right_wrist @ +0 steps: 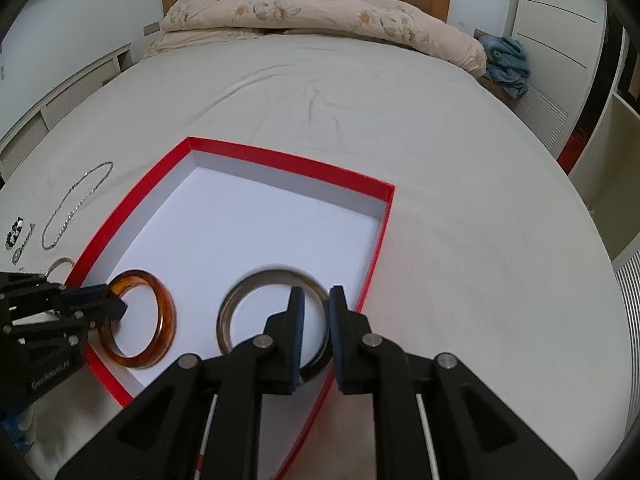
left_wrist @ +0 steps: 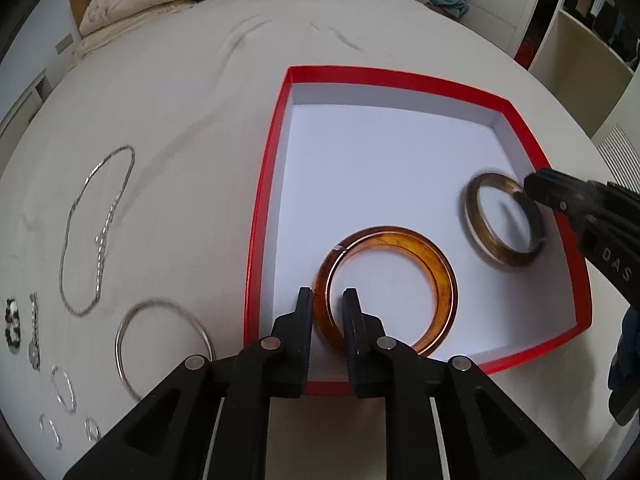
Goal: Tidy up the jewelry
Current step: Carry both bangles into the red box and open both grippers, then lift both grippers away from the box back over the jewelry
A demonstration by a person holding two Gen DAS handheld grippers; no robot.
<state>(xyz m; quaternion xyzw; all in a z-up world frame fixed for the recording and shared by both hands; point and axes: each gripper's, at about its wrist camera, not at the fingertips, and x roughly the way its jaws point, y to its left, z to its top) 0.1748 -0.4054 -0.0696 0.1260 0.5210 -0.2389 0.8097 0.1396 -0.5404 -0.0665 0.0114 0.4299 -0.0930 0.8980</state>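
A red box (left_wrist: 267, 184) with a white floor lies on the bed; it also shows in the right wrist view (right_wrist: 288, 162). My left gripper (left_wrist: 327, 312) is shut on the rim of an amber bangle (left_wrist: 436, 256), seen also in the right wrist view (right_wrist: 166, 312). My right gripper (right_wrist: 316, 316) straddles the rim of a dark brown bangle (right_wrist: 240, 292) with a small gap at the fingers; the bangle is blurred. That bangle shows in the left wrist view (left_wrist: 476, 232).
On the sheet left of the box lie a silver chain necklace (left_wrist: 96, 236), a thin silver bangle (left_wrist: 128, 320), a beaded piece (left_wrist: 12, 320) and small silver rings (left_wrist: 64, 390). A folded quilt (right_wrist: 320, 8) and shelves (right_wrist: 616, 152) are beyond.
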